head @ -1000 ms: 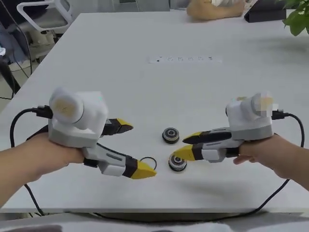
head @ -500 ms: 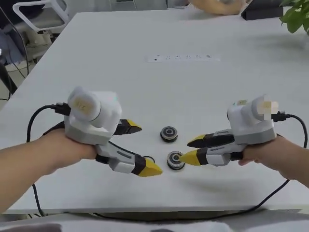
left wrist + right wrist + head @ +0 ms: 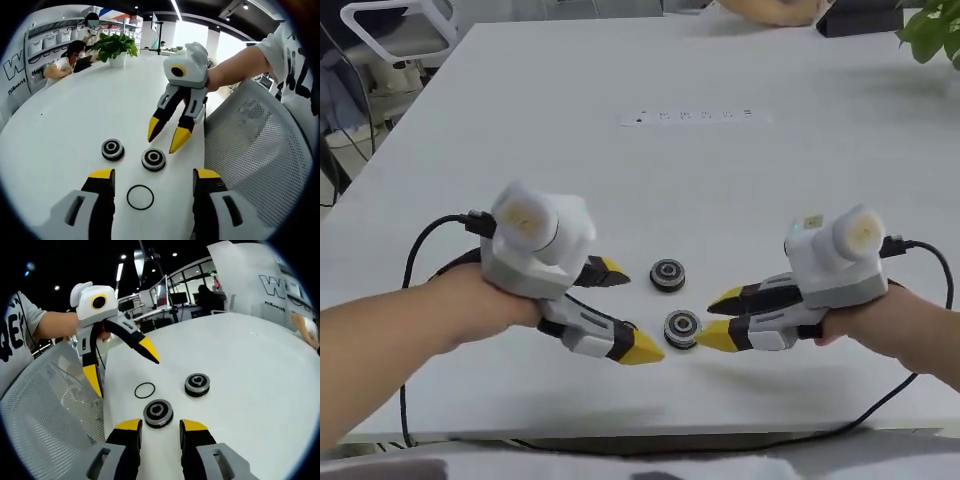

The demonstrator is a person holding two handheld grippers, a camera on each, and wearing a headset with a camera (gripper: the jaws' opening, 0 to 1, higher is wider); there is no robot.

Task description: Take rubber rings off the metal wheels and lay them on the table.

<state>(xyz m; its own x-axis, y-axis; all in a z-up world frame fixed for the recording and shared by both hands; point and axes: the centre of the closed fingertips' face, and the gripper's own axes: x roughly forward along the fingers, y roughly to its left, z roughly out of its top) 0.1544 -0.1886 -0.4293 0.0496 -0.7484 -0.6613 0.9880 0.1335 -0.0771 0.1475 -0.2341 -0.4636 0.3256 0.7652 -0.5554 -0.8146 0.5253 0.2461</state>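
Two metal wheels with dark rubber rims lie on the white table [image 3: 520, 120]: a far wheel [image 3: 668, 274] [image 3: 113, 149] [image 3: 197, 384] and a near wheel [image 3: 682, 326] [image 3: 153, 159] [image 3: 158, 413]. One loose black rubber ring [image 3: 140, 197] [image 3: 145, 390] lies flat between my left gripper's jaws. My left gripper [image 3: 630, 310] [image 3: 154, 175] is open wide, left of the wheels. My right gripper [image 3: 717, 320] [image 3: 161, 425] is open and empty, its tips just short of the near wheel. Each gripper appears in the other's view: right [image 3: 170, 132], left [image 3: 121, 365].
A socket strip [image 3: 695, 117] is set in the table's middle. Cables trail from both grippers over the near table edge. A mesh chair back [image 3: 250, 150] stands close behind that edge. A potted plant [image 3: 115, 47] and seated people are at the far end.
My left gripper has moved right, closer to the wheels, and now straddles the loose ring. My right gripper has drawn back slightly to the right of the near wheel. The head view has shifted.
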